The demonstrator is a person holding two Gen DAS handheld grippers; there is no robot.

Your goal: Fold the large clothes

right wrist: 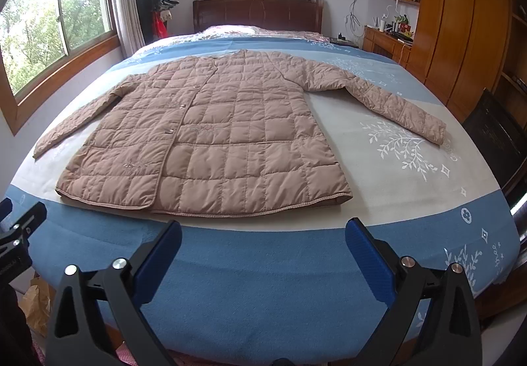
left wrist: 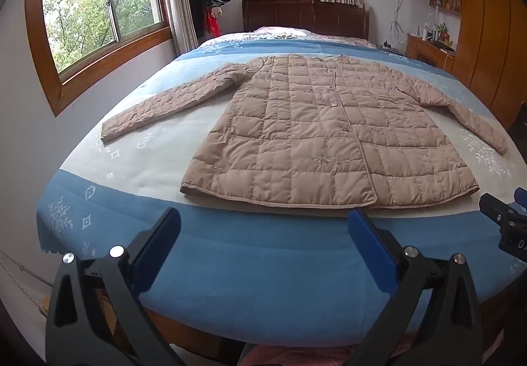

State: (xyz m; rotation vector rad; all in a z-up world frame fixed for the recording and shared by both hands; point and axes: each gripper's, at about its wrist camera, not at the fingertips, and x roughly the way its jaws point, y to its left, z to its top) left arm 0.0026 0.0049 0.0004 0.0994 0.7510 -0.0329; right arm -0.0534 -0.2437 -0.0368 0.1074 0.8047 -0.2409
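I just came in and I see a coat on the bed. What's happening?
A person holds two grippers at the foot of the bed, ready to fold the tan quilted coat. It lies spread flat, buttoned, both sleeves out to the sides. The left gripper and right gripper are both open, short of the hem, touching nothing. No fold is made yet.

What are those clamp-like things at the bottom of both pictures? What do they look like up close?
They are two hand-held grippers. The left gripper and the right gripper look alike: each has two black plastic arms with triangular cut-outs, round silver bolt heads on top, and long fingers faced with textured blue pads. White lettering shows on the right one's body at the left view's edge. No cables, hands or sleeves show.
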